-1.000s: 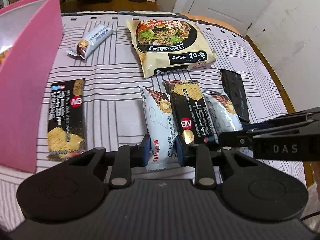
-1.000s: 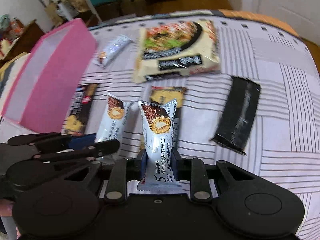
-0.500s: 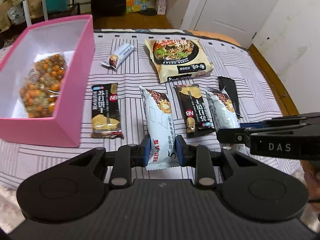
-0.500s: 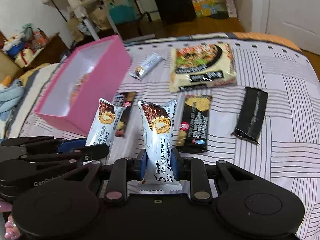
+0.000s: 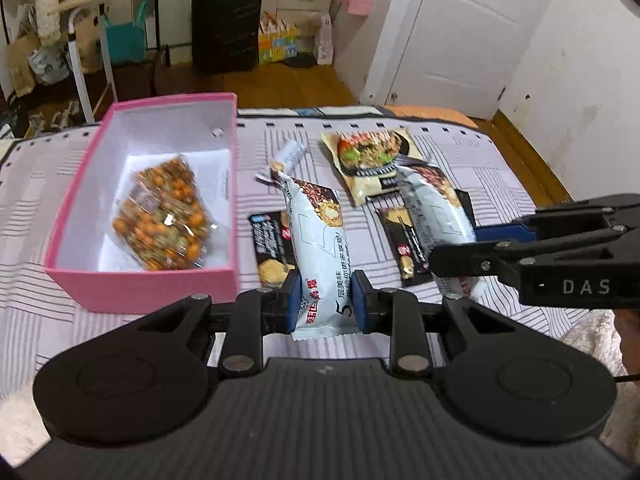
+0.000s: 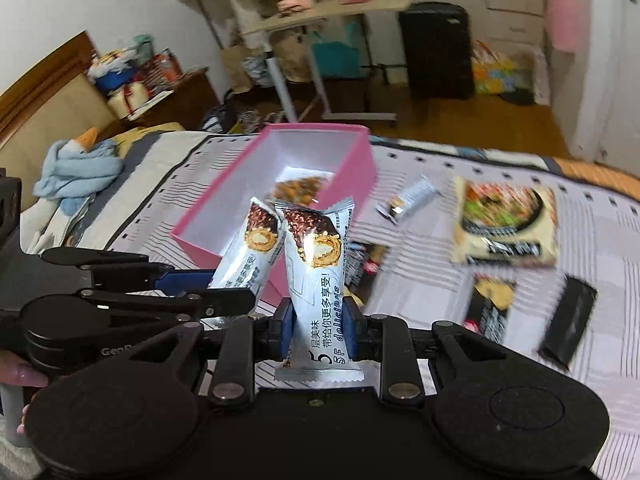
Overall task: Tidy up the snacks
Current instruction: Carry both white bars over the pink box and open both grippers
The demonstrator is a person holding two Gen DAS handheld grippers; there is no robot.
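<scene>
I am pinching one light, crinkly wafer packet [image 5: 320, 240] at its lower end in the left gripper [image 5: 325, 296], another packet [image 6: 316, 276] likewise in the right gripper [image 6: 318, 330]; pink box [image 5: 140, 284] at centre-left.

A pale-blue foil wafer-roll packet [image 5: 320, 240] stands upright, lifted off the bed, pinched at its lower end; a second identical pale-blue foil packet [image 6: 316, 276] is held the same way just beside it. To their left, an open pink rectangular cardboard box [image 5: 152, 284] rests on the striped bedsheet, holding a clear bag of orange coated nuts [image 5: 162, 216]. Lying flat on the sheet are two black cracker packets [image 5: 268, 248], a beige instant-noodle pack [image 5: 370, 160], a small white snack bar [image 5: 286, 158] and a plain black sachet [image 6: 568, 320].
</scene>
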